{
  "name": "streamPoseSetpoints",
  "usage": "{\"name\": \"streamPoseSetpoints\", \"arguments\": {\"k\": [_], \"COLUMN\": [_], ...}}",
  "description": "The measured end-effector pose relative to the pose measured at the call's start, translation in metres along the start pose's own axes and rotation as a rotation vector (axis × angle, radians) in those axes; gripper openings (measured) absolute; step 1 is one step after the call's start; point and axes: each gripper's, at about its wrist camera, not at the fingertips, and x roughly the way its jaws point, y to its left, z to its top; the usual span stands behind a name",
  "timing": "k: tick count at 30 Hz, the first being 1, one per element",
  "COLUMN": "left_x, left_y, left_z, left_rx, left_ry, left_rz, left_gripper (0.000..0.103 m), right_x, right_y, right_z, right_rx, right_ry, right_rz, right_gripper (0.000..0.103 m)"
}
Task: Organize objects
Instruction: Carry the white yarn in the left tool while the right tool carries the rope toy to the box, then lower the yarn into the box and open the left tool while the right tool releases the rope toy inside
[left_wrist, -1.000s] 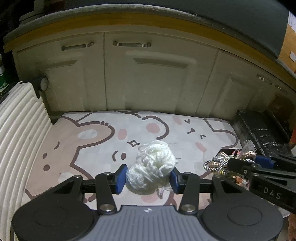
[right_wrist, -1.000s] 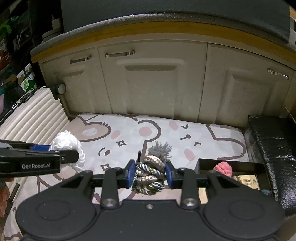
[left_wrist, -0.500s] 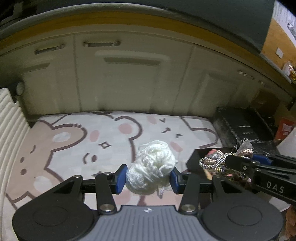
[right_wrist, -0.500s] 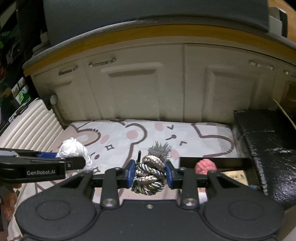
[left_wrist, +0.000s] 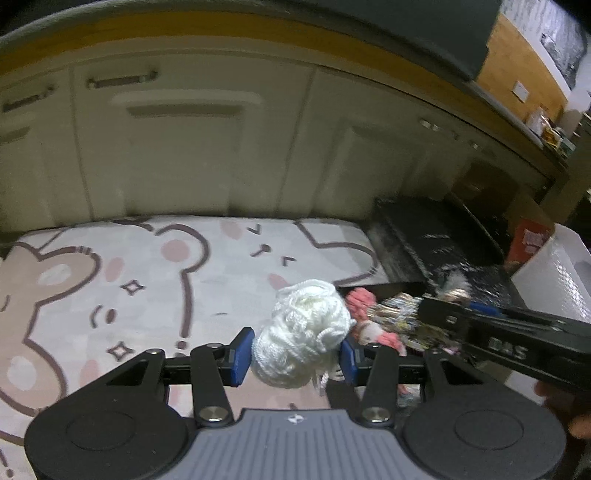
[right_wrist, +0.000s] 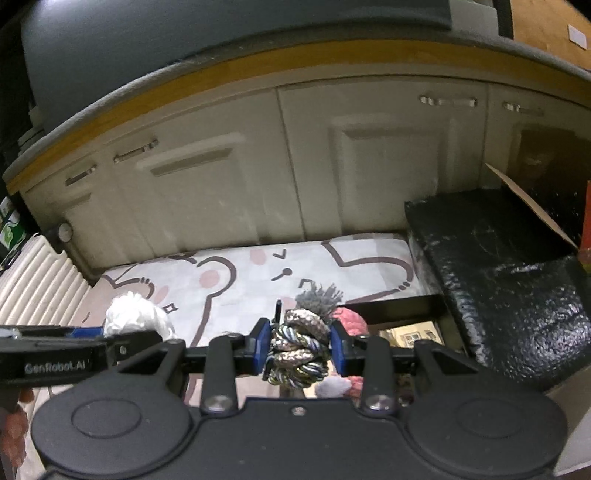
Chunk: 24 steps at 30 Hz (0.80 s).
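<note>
My left gripper (left_wrist: 297, 354) is shut on a white ball of yarn (left_wrist: 303, 332), held just above the bear-print mat (left_wrist: 147, 280). The same white ball (right_wrist: 133, 317) shows at the left of the right wrist view, in the left gripper (right_wrist: 110, 343). My right gripper (right_wrist: 299, 349) is shut on a knotted rope toy (right_wrist: 299, 350) of brown, blue and white strands with a grey tassel (right_wrist: 321, 297). That rope toy (left_wrist: 399, 317) appears blurred in the left wrist view, beside the white ball. Under both lies a black open box (right_wrist: 402, 302) holding a pink knitted ball (right_wrist: 351, 319).
Cream cabinet doors (right_wrist: 229, 192) stand behind the mat. A black wrapped block (right_wrist: 498, 280) lies right of the box, with a cardboard flap (right_wrist: 528, 203) behind it. A ribbed white case (right_wrist: 33, 280) is at the far left. A white carton (left_wrist: 561, 269) is at right.
Both grippers have swung to the right across the mat with their loads still held. The black box and pink ball now sit directly under them, and the ribbed case has left the left wrist view.
</note>
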Motion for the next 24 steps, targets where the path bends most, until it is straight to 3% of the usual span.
{"name": "streamPoseSetpoints", "arguments": {"k": [8, 16, 18, 19, 20, 24], "left_x": [0.024, 0.043, 0.048, 0.05, 0.052, 0.061], "left_y": [-0.016, 0.003, 0.002, 0.001, -0.001, -0.013], "left_z": [-0.004, -0.001, -0.001, -0.001, -0.001, -0.003], "left_rx": [0.018, -0.041, -0.045, -0.044, -0.042, -0.022], "left_ry": [0.062, 0.104, 0.114, 0.119, 0.124, 0.139], "left_rz": [-0.042, -0.046, -0.056, -0.06, -0.065, -0.089], "left_gripper": [0.048, 0.048, 0.048, 0.048, 0.048, 0.048], "right_x": [0.03, 0.068, 0.075, 0.077, 0.078, 0.067], "right_y": [-0.022, -0.017, -0.017, -0.017, -0.017, -0.029], "right_z": [0.004, 0.004, 0.003, 0.002, 0.001, 0.001], "right_rx": [0.123, 0.104, 0.109, 0.111, 0.104, 0.139], "right_ry": [0.032, 0.063, 0.082, 0.101, 0.12, 0.101], "right_rz": [0.025, 0.031, 0.043, 0.055, 0.058, 0.033], "right_gripper": [0.035, 0.035, 0.042, 0.057, 0.064, 0.061]}}
